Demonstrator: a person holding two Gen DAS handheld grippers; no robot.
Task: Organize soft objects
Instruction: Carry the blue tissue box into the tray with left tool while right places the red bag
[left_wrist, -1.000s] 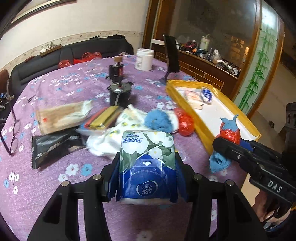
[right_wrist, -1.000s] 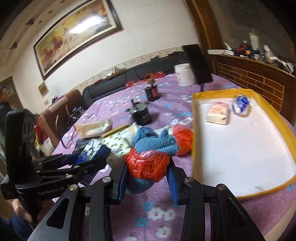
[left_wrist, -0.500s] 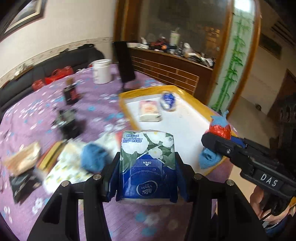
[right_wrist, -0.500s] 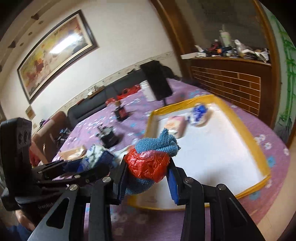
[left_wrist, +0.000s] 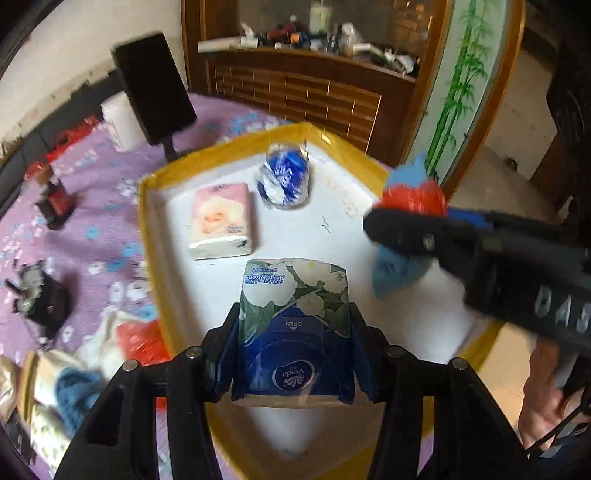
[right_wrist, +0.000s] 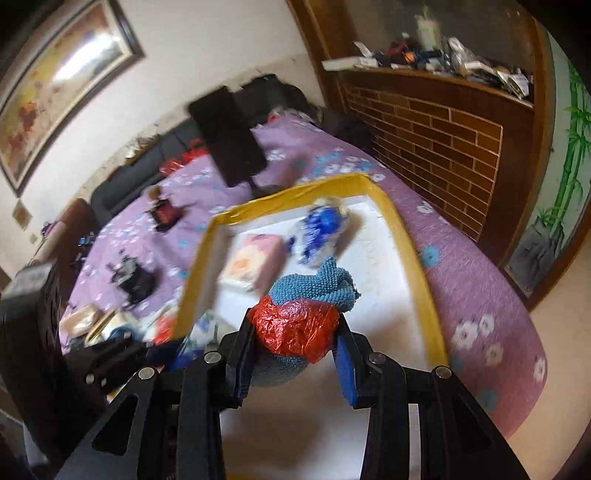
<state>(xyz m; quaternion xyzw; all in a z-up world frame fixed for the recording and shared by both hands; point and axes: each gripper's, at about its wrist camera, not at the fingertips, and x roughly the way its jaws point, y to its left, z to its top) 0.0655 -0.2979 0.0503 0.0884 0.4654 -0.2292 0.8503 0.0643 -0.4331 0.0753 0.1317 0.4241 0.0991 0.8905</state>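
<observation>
My left gripper (left_wrist: 293, 354) is shut on a blue and green tissue pack (left_wrist: 293, 317) and holds it above the yellow-rimmed white tray (left_wrist: 147, 236). My right gripper (right_wrist: 293, 354) is shut on a blue cloth with a red plastic bag (right_wrist: 295, 325) and holds it over the same tray (right_wrist: 417, 266); it shows at the right of the left wrist view (left_wrist: 406, 229). In the tray lie a pink tissue pack (left_wrist: 219, 221) and a blue and white bundle (left_wrist: 284, 181).
On the purple flowered tablecloth (left_wrist: 99, 236) left of the tray lie a red bag (left_wrist: 140, 339), a blue cloth (left_wrist: 75, 395), patterned packs and black gadgets (left_wrist: 40, 299). A black stand (left_wrist: 153, 96) and a white jar (left_wrist: 120, 120) stand behind the tray. A wooden cabinet (right_wrist: 424, 122) lies beyond.
Both grippers have swung right from the clutter on the tablecloth to above the tray, each still holding its load.
</observation>
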